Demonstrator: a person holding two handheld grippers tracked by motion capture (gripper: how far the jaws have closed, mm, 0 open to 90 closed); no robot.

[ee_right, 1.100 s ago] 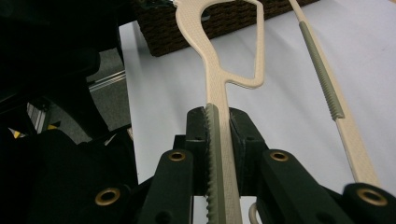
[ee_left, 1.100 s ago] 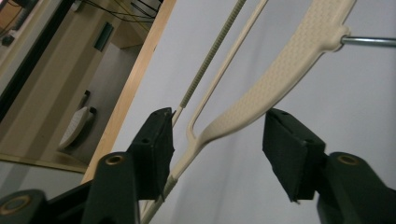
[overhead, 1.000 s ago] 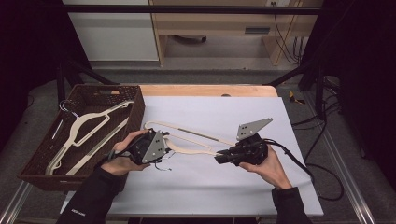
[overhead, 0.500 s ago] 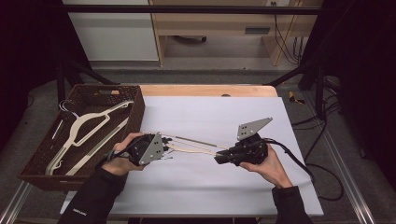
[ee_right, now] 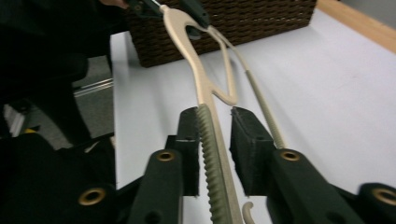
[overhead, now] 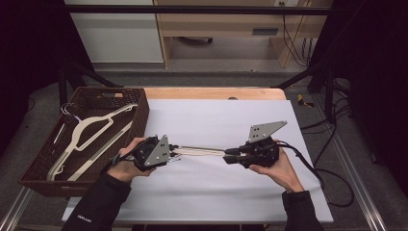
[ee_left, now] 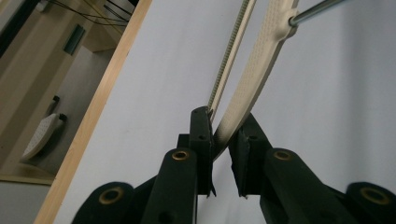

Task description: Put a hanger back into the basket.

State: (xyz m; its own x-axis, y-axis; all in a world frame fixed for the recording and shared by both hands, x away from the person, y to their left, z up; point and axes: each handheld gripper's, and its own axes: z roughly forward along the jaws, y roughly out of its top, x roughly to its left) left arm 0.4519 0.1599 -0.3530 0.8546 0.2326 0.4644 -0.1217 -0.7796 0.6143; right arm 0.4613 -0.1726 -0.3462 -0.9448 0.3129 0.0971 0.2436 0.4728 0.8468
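- Hanger in the high view lies edge-on above the white table, long axis left to right, spanning left gripper to right gripper; the basket sits just left, nearer the left hand
- Left gripper view: jaws pinch one cream hanger end, the rest running away far
- Right gripper view: jaws spread, ribbed shoulder between them, seemingly unclamped
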